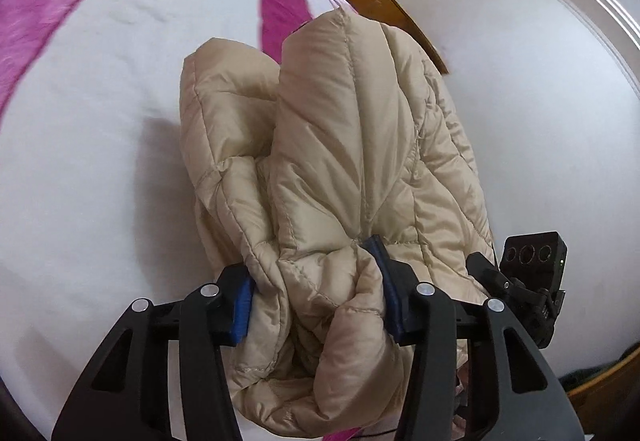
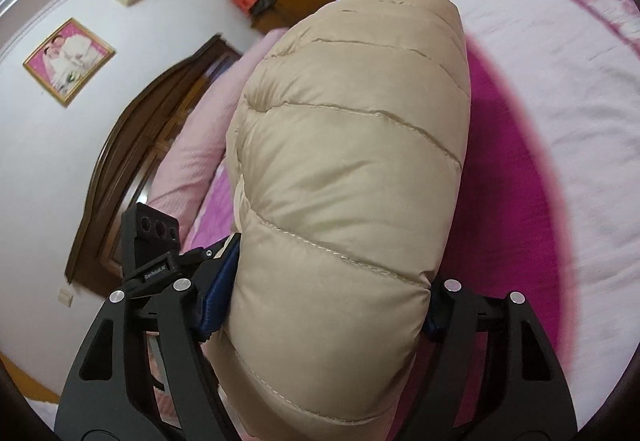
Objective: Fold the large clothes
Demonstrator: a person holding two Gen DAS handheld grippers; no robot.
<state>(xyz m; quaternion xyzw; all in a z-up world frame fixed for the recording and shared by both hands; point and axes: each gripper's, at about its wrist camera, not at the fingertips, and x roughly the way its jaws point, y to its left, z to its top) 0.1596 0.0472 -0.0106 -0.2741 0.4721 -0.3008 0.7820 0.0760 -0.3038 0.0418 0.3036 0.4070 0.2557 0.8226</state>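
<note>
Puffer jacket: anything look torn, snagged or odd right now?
Nothing torn. The beige puffer jacket is bunched unevenly between the left hand-held gripper pads, while the right hand-held gripper clamps a thick, smooth roll of it above the bed cover.

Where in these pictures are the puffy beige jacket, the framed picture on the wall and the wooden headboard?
Puffy beige jacket [image 1: 344, 145]: left wrist view, middle quilted panel.
Framed picture [image 2: 69, 61]: right wrist view, pink centre inside gold frame.
Wooden headboard [image 2: 132, 157]: right wrist view, curved dark top rail.

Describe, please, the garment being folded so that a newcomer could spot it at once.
Start at the bed's white sheet with its magenta bands. On it sits a beige quilted puffer jacket, bunched between both grippers' blue-padded fingers. It is the only puffy, stitched, tan thing there.
</note>
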